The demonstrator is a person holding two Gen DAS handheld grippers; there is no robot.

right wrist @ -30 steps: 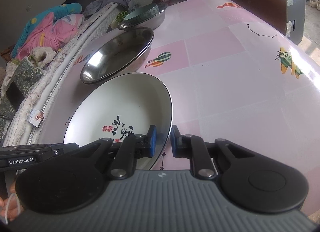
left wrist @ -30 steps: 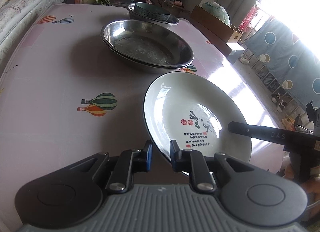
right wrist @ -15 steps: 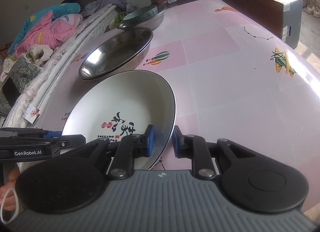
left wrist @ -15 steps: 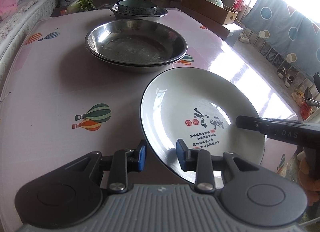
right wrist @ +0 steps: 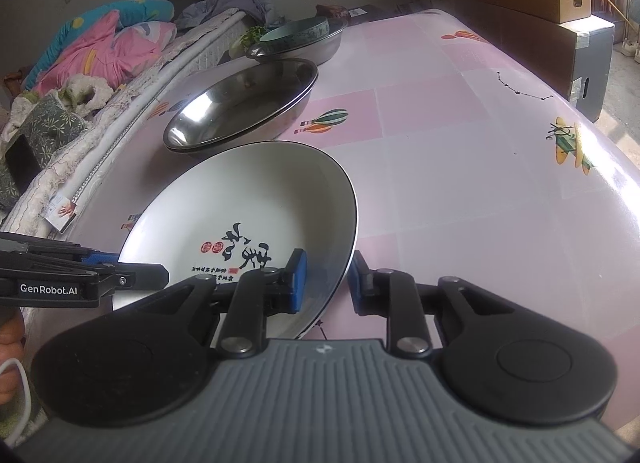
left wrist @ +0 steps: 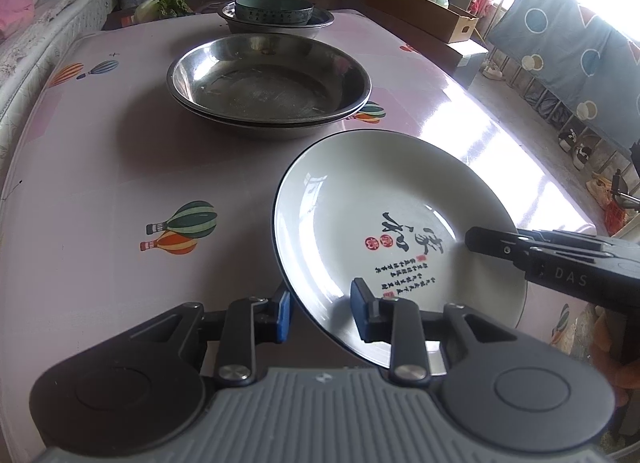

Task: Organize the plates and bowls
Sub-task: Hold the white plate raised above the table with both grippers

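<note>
On near table edge we see white plate [left wrist: 384,219] straddled by left tool [left wrist: 320,313] and right tool [right wrist: 326,277], both parted, pads clear of rim, right widening. Right view alone shows bed [right wrist: 100,47]; left view shows window side. Steel basins [left wrist: 268,83] beyond, bowl [left wrist: 274,9] farthest.

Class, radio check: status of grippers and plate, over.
Left gripper open. Right gripper opening. Both straddle white plate's rim, pads clear. Steel basins ahead.
</note>
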